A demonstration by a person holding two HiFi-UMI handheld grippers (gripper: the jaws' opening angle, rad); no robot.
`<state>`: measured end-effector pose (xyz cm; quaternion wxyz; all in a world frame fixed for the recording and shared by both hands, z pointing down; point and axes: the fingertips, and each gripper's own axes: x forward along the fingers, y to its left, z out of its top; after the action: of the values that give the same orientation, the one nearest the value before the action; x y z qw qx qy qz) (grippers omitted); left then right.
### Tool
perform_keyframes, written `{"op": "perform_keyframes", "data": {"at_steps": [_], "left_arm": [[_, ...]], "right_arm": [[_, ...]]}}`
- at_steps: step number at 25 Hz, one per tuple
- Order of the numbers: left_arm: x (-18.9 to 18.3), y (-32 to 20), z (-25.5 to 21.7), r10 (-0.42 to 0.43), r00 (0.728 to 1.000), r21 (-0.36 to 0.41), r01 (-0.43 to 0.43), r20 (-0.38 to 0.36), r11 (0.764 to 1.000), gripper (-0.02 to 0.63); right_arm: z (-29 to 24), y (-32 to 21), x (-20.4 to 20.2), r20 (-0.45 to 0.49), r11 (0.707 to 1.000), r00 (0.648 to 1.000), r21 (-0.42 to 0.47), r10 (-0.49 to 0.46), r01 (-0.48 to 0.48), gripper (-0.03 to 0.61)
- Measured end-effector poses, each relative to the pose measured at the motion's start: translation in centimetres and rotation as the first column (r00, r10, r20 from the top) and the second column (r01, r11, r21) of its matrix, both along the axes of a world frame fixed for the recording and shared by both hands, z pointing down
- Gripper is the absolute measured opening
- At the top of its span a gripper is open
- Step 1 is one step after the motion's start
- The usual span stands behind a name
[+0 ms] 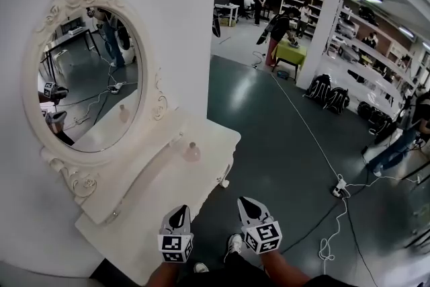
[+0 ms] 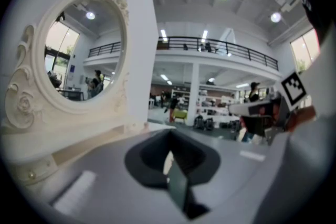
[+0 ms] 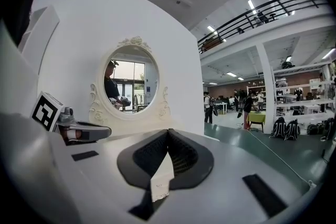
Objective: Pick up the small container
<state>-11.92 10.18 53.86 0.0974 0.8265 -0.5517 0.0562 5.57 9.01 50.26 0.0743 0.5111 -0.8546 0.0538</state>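
So, you're only at the approach step. The left gripper [image 1: 179, 217] and right gripper [image 1: 252, 209] both have their fingers together, empty. The small container [image 1: 192, 152] sits on the white bench [image 1: 151, 208], at 12 o'clock from your left gripper. Next move, I'd say, calls for spreading the fingers and reaching in.

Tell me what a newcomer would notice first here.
The ornate oval mirror fills the left, mounted on a white dressing table. A small container sits on the table near the mirror's lower right. The left gripper and right gripper hover shut at the bottom edge, apart from it.
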Motion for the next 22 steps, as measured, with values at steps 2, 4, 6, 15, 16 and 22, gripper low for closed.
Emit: {"op": "perform_keyframes", "data": {"at_steps": [2, 4, 6, 15, 16, 22], "left_arm": [[0.4, -0.6, 0.0, -0.002, 1.000, -0.002, 0.002, 0.002, 1.000, 0.008], [0.9, -1.4, -0.1, -0.001, 1.000, -0.003, 0.001, 0.004, 1.000, 0.008], [1.5, -2.3, -0.2, -0.003, 1.000, -0.005, 0.003, 0.007, 1.000, 0.008], [4.3, -7.7, -0.8, -0.020, 1.000, -0.007, 0.020, 0.015, 1.000, 0.008], [4.7, -8.3, -0.8, -0.022, 1.000, -0.009, 0.022, 0.017, 1.000, 0.008], [6.8, -11.7, -0.4, -0.039, 0.999, -0.021, 0.040, 0.025, 0.999, 0.008]], "right_arm": [[0.0, -0.7, 0.0, 0.010, 1.000, 1.000, 0.004, -0.013, 0.013, 0.006], [-0.1, -1.6, 0.1, 0.018, 1.000, 1.000, 0.007, -0.023, 0.023, 0.006], [-0.1, -2.7, 0.4, 0.023, 1.000, 0.999, 0.009, -0.030, 0.030, 0.006], [-1.6, -8.5, 2.6, 0.016, 0.997, 0.999, 0.067, -0.039, 0.037, 0.006], [-1.5, -9.2, 2.9, 0.016, 0.997, 0.999, 0.065, -0.042, 0.041, 0.006], [-1.0, -12.8, 4.4, 0.001, 0.995, 0.997, 0.067, -0.072, 0.072, 0.006]]}}
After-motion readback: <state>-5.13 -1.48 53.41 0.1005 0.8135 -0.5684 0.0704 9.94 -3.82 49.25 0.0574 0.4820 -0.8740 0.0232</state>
